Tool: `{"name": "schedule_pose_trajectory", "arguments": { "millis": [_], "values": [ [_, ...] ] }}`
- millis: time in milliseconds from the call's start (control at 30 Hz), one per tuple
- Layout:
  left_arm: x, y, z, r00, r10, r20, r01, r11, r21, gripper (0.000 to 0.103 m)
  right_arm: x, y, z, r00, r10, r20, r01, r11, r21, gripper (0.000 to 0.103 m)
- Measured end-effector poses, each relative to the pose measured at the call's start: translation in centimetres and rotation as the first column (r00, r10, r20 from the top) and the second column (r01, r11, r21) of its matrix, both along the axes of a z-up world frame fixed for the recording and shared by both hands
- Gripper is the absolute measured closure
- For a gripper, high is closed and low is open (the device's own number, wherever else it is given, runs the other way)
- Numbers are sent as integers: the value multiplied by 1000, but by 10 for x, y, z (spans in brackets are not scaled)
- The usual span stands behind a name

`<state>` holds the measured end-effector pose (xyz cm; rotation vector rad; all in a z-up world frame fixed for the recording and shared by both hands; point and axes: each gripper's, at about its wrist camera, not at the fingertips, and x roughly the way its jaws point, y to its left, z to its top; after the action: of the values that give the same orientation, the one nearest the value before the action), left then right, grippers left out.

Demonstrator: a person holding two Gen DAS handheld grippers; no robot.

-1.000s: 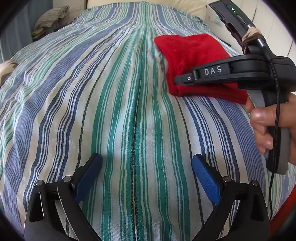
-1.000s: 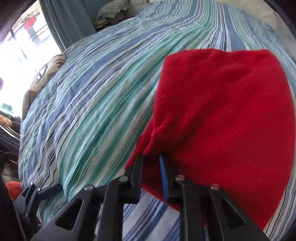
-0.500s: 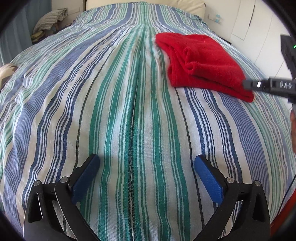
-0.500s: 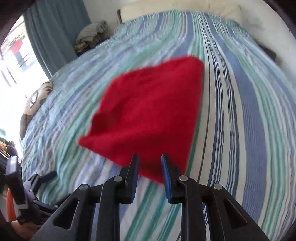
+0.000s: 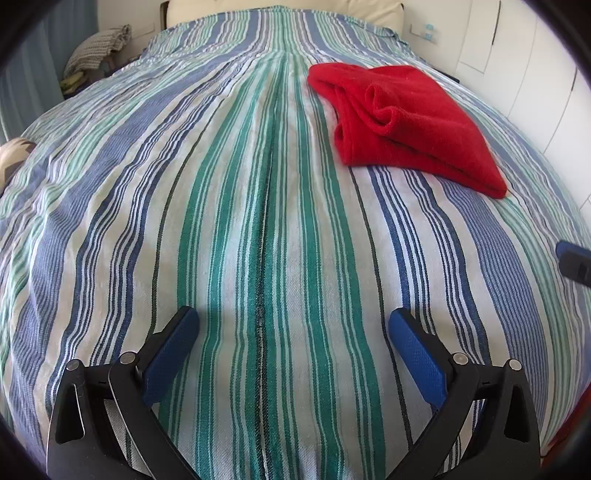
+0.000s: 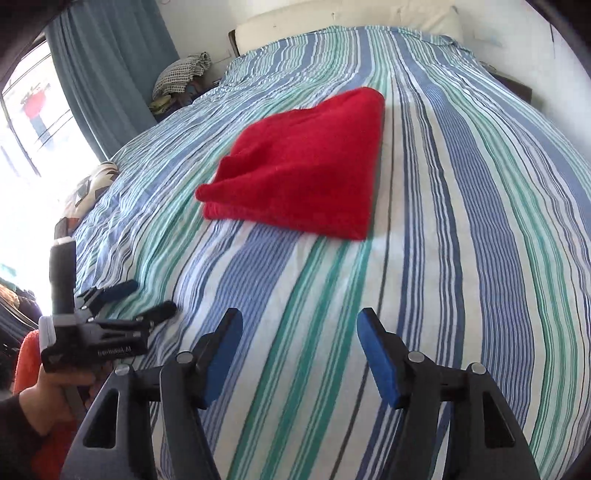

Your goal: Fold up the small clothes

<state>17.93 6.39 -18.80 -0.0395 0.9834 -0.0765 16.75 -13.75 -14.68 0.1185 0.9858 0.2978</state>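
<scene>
A folded red garment (image 5: 406, 122) lies on the striped bed, far right in the left wrist view and centre in the right wrist view (image 6: 306, 177). My left gripper (image 5: 291, 325) is open and empty, low over the bedspread, well short of the garment; it also shows at the left of the right wrist view (image 6: 147, 302). My right gripper (image 6: 299, 328) is open and empty, drawn back from the garment. One of its fingertips (image 5: 572, 254) shows at the right edge of the left wrist view.
The striped bedspread (image 5: 184, 221) covers the whole bed. A pillow (image 6: 351, 18) lies at the head. A pile of clothes (image 6: 181, 74) sits beside the bed by the blue curtain (image 6: 107, 66). White cupboards (image 5: 524, 55) stand at the right.
My right gripper let go of the red garment, opened and pulled back toward me. The garment now lies folded on the bed. My left gripper stayed open and barely moved.
</scene>
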Motion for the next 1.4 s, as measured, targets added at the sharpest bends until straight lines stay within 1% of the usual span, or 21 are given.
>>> {"name": "schedule_pose_trajectory", "arguments": {
  "millis": [233,300,333,367,433,467,500,633,700,767,833,900,1000,1033,1067,1100,1133,1167,1200,1233,1400],
  "values": [
    [0,0,0,1000,-1,2,1,1000,0,0,-25,-18,-17,996,-72,-46,74,996,41,39],
    [0,1,6,999,16,-33,-16,1000,-2,1,-23,-20,-17,996,-75,-44,77,996,51,39],
    [0,4,15,998,41,-54,-43,999,-25,6,-21,-22,-15,996,-75,-43,77,995,56,39],
    [-2,10,28,996,68,-51,-73,993,-98,9,-18,-23,-13,997,-73,-40,76,995,64,39],
    [2,17,58,998,62,2,-58,947,-316,7,-10,-28,-8,997,-79,-24,80,994,80,38],
    [11,15,69,999,48,23,-36,928,-370,5,-3,-31,-7,996,-84,-18,85,993,86,37],
    [27,11,78,999,37,30,-22,921,-388,4,6,-33,-5,996,-91,-12,92,991,92,36],
    [108,-8,87,999,13,32,-1,936,-352,4,60,-45,12,992,-126,28,121,983,136,36],
    [143,-15,75,1000,23,3,-21,953,-302,5,92,-51,22,989,-139,50,129,977,169,28],
    [168,-16,55,997,39,-60,-54,964,-261,5,125,-53,24,991,-128,44,117,973,201,23],
    [183,-13,36,992,67,-109,-91,970,-227,5,159,-49,12,997,-83,0,81,969,233,23],
    [194,-9,20,986,80,-147,-112,967,-227,4,187,-43,-8,997,-58,-44,67,967,244,23],
    [199,-11,11,987,76,-144,-108,968,-228,0,213,-35,-51,987,-69,-148,113,943,312,22],
    [198,-13,11,989,68,-135,-98,968,-230,3,213,-31,-55,989,-83,-124,118,943,312,23],
    [198,-16,11,991,54,-125,-83,967,-240,14,211,-22,-53,993,-66,-94,90,954,286,36],
    [197,-18,11,993,17,-121,-50,959,-278,30,211,-11,-50,996,-29,-82,48,970,240,54],
    [197,-20,10,992,-18,-127,-24,946,-323,61,210,-1,-45,997,-11,-70,24,982,187,58],
    [197,-20,14,992,-20,-128,-24,944,-330,77,207,7,-37,999,-1,-47,7,991,137,67],
    [195,-21,22,992,-18,-121,-23,944,-328,81,204,14,-26,1000,13,-20,-11,995,95,72],
    [193,-20,31,994,-19,-111,-19,942,-334,84,203,18,-12,1000,26,13,-27,997,72,72],
    [181,-14,115,998,-32,49,47,932,-359,85,193,30,76,976,58,208,-75,994,76,73]
  ]
}}
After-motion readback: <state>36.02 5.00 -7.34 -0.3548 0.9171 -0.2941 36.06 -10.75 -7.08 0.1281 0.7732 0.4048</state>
